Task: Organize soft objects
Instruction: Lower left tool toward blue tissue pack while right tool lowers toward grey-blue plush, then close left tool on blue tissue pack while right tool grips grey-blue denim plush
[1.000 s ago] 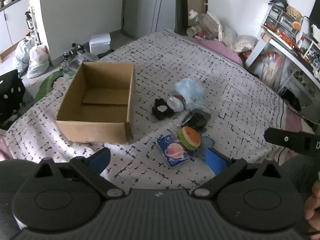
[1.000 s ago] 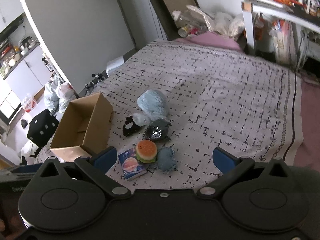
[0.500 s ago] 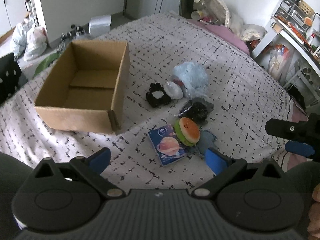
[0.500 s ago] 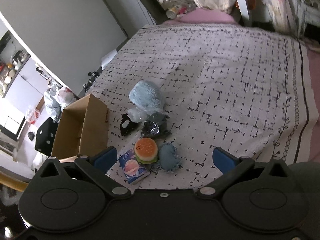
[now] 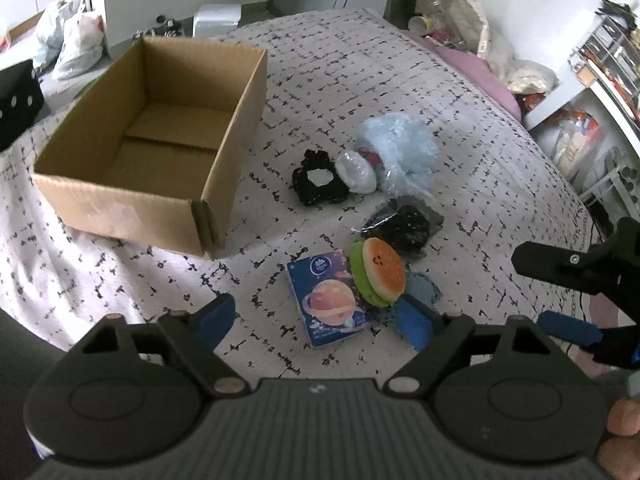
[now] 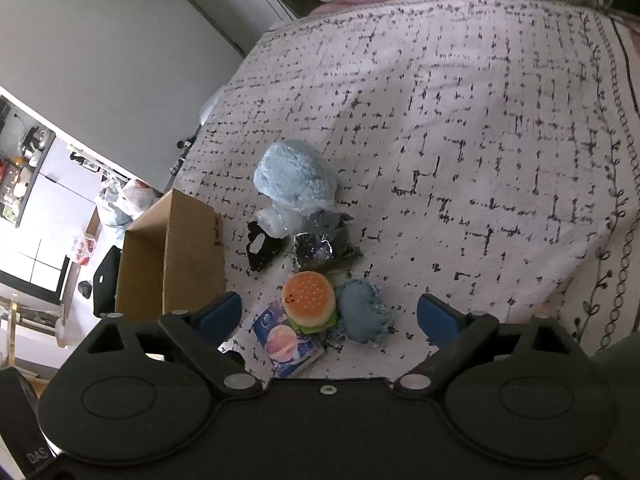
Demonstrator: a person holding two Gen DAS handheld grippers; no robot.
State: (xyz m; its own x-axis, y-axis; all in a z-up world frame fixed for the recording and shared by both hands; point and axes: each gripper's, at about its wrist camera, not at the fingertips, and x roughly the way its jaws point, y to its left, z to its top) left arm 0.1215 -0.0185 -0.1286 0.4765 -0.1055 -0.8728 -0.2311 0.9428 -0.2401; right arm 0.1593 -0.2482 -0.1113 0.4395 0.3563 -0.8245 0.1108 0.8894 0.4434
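Soft items unsorted on bed; both grippers spread and empty, nothing boxed yet

From left: the cardboard box (image 5: 148,152) stands open and empty on the bedspread (image 5: 460,120); just right of it, a cluster: black plush (image 5: 318,184), pale blue plush (image 5: 404,152), bagged dark item (image 5: 404,222), tissue pack (image 5: 330,300), with burger toy (image 5: 378,276) leaning on it and denim heart (image 6: 362,312) touching. Left gripper (image 5: 316,320) and right gripper (image 6: 328,312) hover over the near items. Judged light, squashy; wrappers likely slippery, so pinch the burger across its middle
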